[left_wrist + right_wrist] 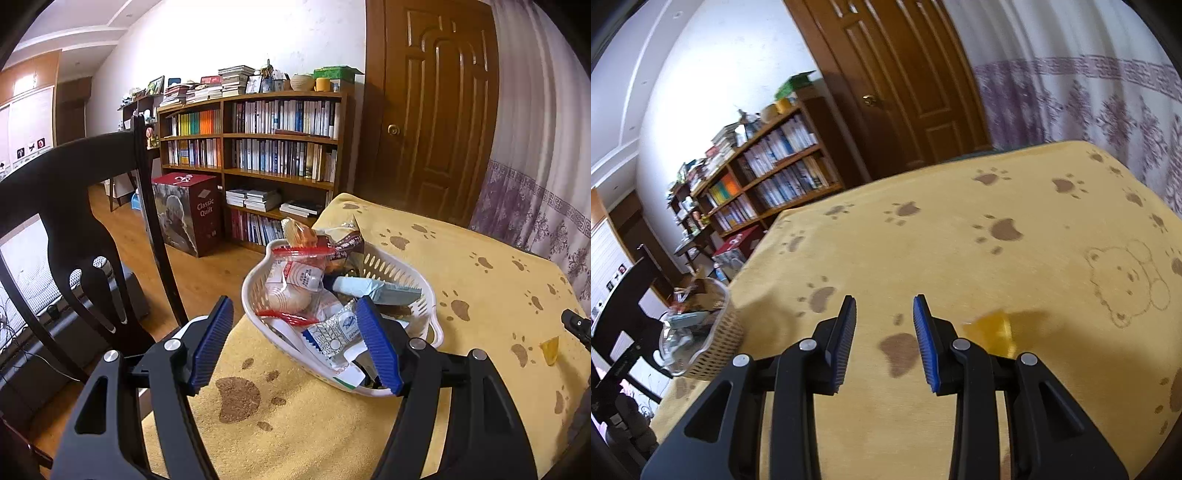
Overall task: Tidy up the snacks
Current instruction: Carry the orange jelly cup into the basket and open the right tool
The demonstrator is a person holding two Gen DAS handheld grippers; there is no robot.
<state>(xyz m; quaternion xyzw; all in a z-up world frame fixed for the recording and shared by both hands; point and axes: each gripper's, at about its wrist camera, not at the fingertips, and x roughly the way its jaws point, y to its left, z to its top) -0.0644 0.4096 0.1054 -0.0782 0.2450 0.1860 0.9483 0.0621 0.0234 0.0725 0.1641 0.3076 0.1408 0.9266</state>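
Yellow packet (991,328) lies alone on the surface (960,240), beside the right tool (884,332), well apart from the full white basket (430,306). Both tools spread, empty. Recommend centring before pinching; left tool (295,339) steadies the basket.

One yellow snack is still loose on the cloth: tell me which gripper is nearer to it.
Right. The right gripper hovers open just beside the yellow packet; the left gripper is open over the basket, well apart from it.
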